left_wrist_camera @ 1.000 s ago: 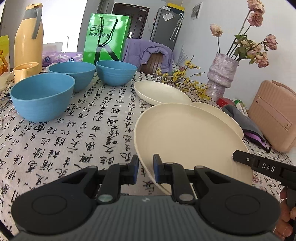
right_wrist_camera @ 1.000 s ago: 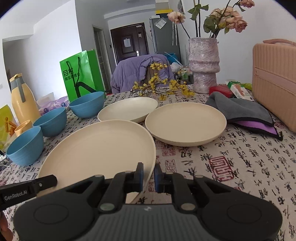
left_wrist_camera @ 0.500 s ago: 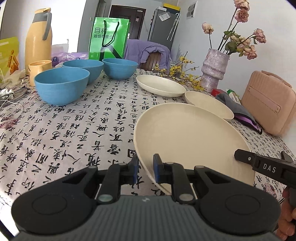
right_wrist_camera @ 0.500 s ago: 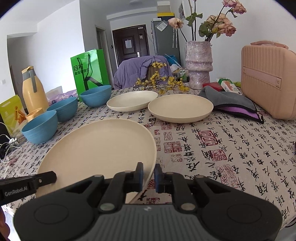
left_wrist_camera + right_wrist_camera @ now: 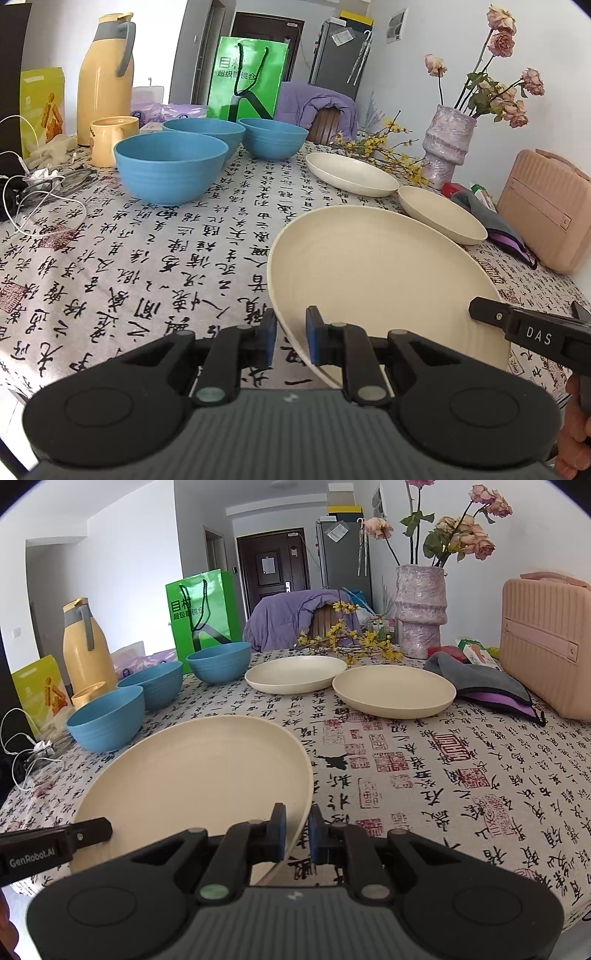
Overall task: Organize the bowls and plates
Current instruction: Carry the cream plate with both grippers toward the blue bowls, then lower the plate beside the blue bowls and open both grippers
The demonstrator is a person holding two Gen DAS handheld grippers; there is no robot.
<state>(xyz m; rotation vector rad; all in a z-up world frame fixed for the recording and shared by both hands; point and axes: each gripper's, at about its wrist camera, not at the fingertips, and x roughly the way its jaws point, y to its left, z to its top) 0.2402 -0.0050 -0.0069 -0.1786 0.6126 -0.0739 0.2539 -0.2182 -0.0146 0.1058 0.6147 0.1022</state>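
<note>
Left wrist view: left claw (image 5: 290, 339) pinches the big cream plate's (image 5: 373, 273) near rim, lifted above the tabletop (image 5: 147, 266).

Right wrist view: right claw (image 5: 296, 830) grips the opposite rim. I'd keep both level, then lower it onto the nearer plate (image 5: 393, 690).

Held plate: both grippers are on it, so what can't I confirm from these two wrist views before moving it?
- Held plate: near rim, both views, hidden behind the gripper bodies.
- Its underside and any gap above the tablecloth: both views, hidden by the plate itself.
- Right gripper: left view shows only one finger; the frame edge cuts off the rest.
- Left gripper: likewise cut off in the right view.
</note>
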